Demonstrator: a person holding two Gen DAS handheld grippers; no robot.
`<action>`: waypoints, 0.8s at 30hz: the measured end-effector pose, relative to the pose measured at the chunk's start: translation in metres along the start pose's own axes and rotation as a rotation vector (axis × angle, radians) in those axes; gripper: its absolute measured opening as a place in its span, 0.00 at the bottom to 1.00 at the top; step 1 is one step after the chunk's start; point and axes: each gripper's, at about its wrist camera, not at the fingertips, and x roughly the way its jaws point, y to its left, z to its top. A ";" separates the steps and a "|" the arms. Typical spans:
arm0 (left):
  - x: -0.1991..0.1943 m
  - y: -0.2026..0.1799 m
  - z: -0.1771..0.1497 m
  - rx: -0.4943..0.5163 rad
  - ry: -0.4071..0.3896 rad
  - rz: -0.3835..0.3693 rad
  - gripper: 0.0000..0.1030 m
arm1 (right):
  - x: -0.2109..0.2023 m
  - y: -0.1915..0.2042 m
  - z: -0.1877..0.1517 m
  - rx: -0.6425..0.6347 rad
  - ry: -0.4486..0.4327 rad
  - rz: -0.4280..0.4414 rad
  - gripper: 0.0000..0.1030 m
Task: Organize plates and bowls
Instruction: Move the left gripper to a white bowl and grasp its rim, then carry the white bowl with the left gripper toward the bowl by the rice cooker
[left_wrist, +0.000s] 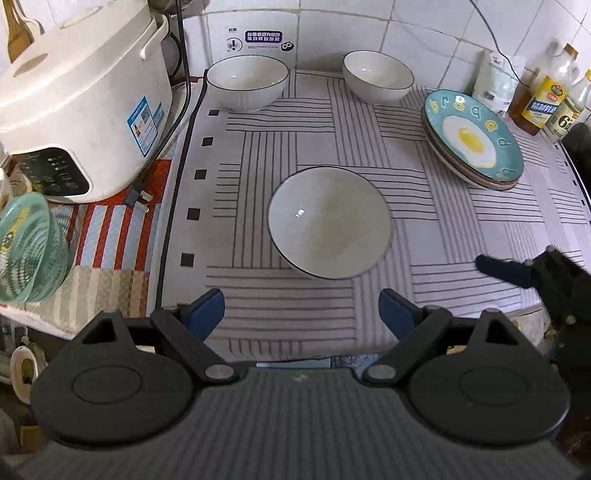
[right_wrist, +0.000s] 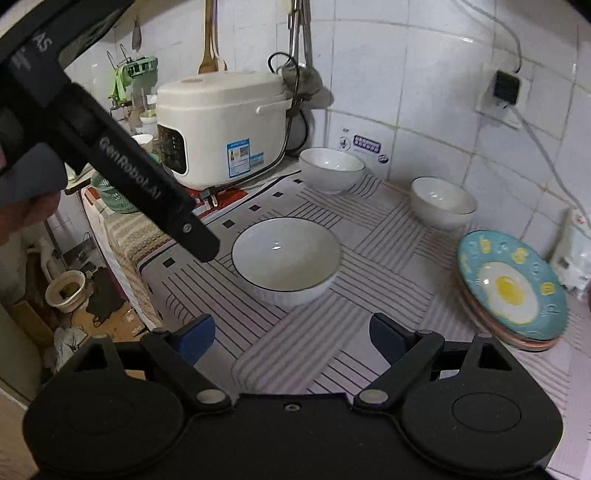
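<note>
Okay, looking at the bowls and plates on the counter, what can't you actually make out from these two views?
- Stack of plates: how many lie under the egg-print one; both views show only thin rims beneath it.
- Rice cooker, left wrist view: its left side is cut off by the frame edge.
- Bottles, left wrist view: label text too small; absent from the right wrist view.
- Right hand-held gripper: mostly cut off at the left wrist view's right edge.

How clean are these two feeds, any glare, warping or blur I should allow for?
Left wrist view: sharp in the middle, small glare spot inside the near bowl, tile lines bowed by the fisheye. Right wrist view: wall and mat curve strongly, dark vignette in the top corners, the left tool blocks the upper left, and the plate stack looks slightly soft.
</note>
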 end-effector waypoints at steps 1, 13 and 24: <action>0.005 0.004 0.000 0.008 -0.011 -0.013 0.88 | 0.009 0.002 -0.001 0.012 0.004 0.001 0.90; 0.066 0.024 0.021 0.093 -0.009 -0.111 0.75 | 0.096 0.021 -0.023 0.106 0.011 -0.065 0.90; 0.089 0.018 0.029 0.253 0.018 -0.096 0.23 | 0.115 0.019 -0.015 0.145 -0.091 -0.111 0.89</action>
